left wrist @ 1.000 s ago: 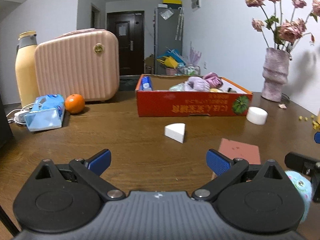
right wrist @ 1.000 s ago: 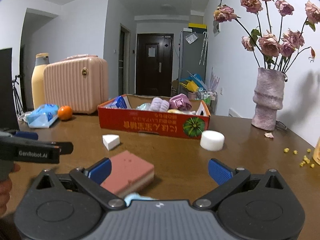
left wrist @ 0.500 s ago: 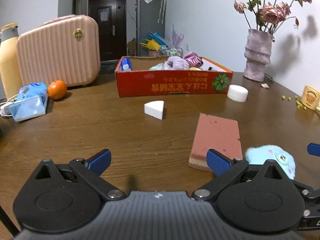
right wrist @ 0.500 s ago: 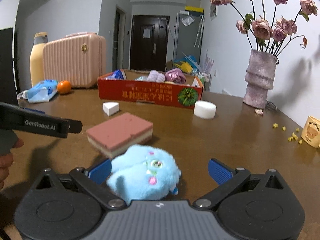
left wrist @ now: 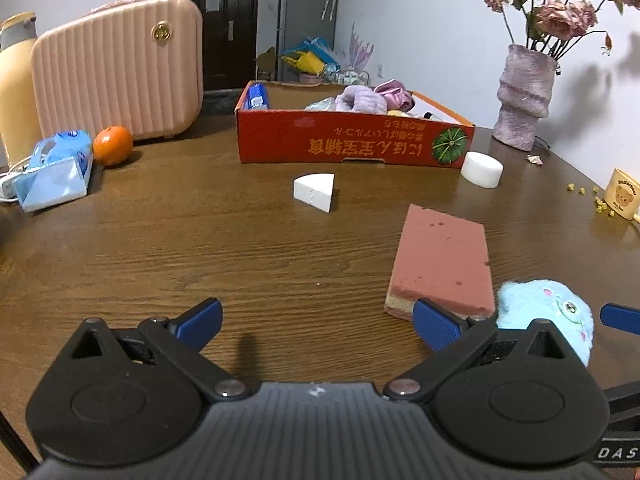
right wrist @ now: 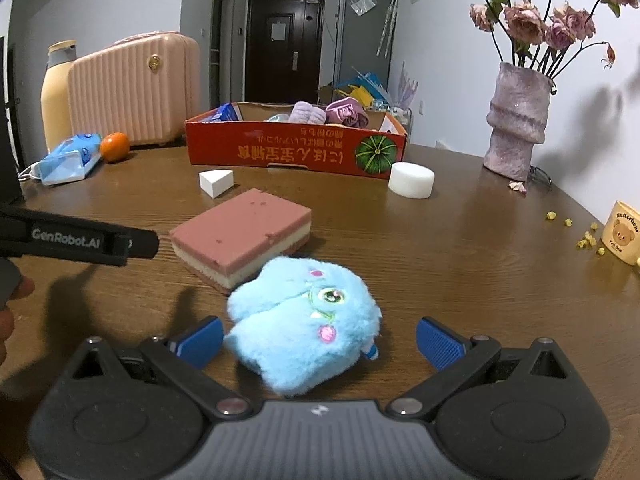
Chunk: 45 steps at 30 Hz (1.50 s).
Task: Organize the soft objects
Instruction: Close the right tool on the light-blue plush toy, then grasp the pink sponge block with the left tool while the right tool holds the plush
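A fluffy light-blue plush toy (right wrist: 306, 322) lies on the brown table between the open fingers of my right gripper (right wrist: 320, 338); the pads stand apart from it. It also shows in the left wrist view (left wrist: 546, 314). A pink layered sponge (right wrist: 244, 238) lies just beyond it, also in the left wrist view (left wrist: 442, 262). A red cardboard box (right wrist: 296, 150) holding soft items stands at the back, also in the left wrist view (left wrist: 352, 146). My left gripper (left wrist: 318, 322) is open and empty over bare table, left of the sponge.
A white foam wedge (left wrist: 316, 191) and a white foam disc (left wrist: 481, 169) lie before the box. A pink suitcase (left wrist: 116, 68), an orange (left wrist: 113, 145), a tissue pack (left wrist: 54, 170) and a yellow bottle (left wrist: 14, 88) stand left. A vase (right wrist: 516, 118) and bear cup (right wrist: 622, 232) stand right.
Both grippers tilted down and rose, so more table shows. The blue plush came into view between my right fingers. Both grippers stayed open.
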Motion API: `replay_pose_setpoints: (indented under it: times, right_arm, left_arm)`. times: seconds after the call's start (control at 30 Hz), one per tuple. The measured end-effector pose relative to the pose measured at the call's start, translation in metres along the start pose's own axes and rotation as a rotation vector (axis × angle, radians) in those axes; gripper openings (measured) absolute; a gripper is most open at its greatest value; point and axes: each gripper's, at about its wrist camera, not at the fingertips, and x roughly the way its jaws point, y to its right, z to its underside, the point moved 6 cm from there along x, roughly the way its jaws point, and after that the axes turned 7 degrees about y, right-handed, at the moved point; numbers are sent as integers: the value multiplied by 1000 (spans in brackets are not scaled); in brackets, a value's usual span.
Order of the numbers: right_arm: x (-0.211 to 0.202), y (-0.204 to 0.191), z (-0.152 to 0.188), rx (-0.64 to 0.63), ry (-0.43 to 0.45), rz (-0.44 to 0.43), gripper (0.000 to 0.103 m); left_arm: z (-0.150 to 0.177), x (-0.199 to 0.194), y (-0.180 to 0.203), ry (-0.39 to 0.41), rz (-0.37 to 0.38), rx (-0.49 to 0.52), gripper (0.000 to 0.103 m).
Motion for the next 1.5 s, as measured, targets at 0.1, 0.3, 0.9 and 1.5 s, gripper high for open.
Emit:
replay_pose_setpoints:
  times: [0.1,0.3,0.9,1.5]
  right_arm:
    - [8,-1,-2,8,-16,4,103]
    - [22,-5,-5,11,-27,0,103]
    - [36,-6,-3,25,-42,-33,76]
    - [38,18,-15,72,17,-9,72]
  left_arm:
    - [1,6,-2,-24,1,-1,103]
    - [1,11,-5,-36,-9,3,103]
    - [1,13,-4,-41,-15,7,103]
    - [-12,14,5,35,11,30,103]
